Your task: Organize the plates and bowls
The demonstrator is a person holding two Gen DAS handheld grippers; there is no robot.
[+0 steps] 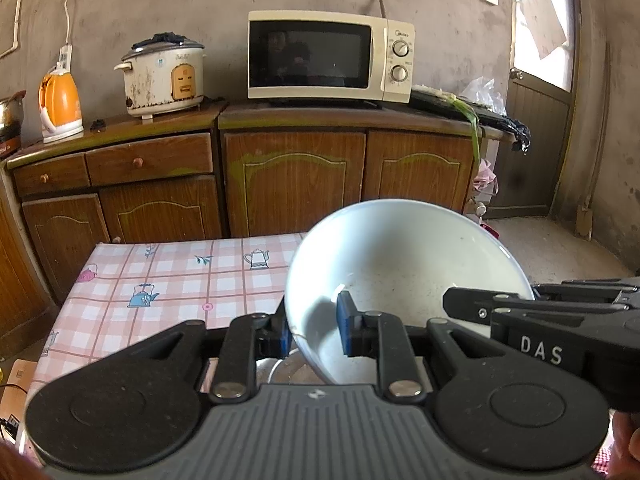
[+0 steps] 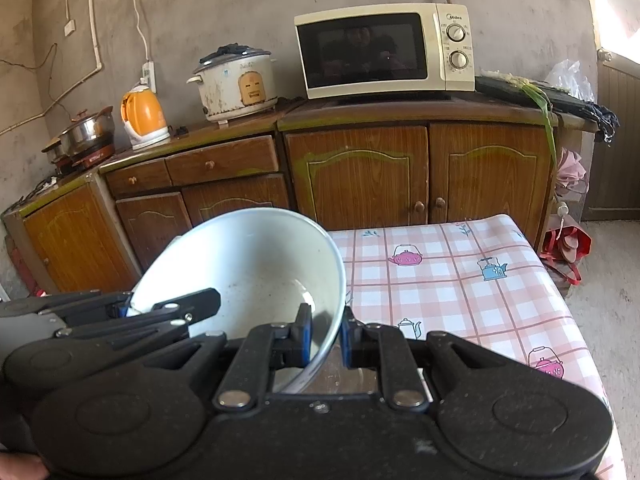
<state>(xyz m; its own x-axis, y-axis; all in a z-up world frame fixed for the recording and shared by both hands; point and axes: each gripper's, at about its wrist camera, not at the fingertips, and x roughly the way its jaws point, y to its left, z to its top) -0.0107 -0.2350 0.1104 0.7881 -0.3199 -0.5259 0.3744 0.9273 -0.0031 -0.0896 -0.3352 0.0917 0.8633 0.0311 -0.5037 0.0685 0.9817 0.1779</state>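
Through my left wrist camera, my left gripper [image 1: 312,330] is clamped on the rim of a white bowl [image 1: 400,264]: one blue pad sits outside the wall, the other inside. The bowl is tilted, its opening turned toward me, held above the near end of a table with a pink checked cloth [image 1: 168,280] printed with teapots. Under the bowl a metal dish [image 1: 280,368] shows, mostly hidden. My right gripper [image 1: 452,306] comes in from the right and meets the bowl's opposite rim. Behind the table stand wooden cabinets [image 1: 292,180] carrying a cream microwave [image 1: 328,56], a worn rice cooker [image 1: 164,76] and an orange kettle [image 1: 60,104].

Through my right wrist camera, my right gripper [image 2: 325,338] pinches the same white bowl [image 2: 248,264] at its rim, pads on both sides of the wall. My left gripper [image 2: 124,308] reaches in from the left, holding the far rim. The checked cloth [image 2: 460,292] spreads to the right. A steel pot [image 2: 86,132] sits on the counter left of the kettle [image 2: 144,118].
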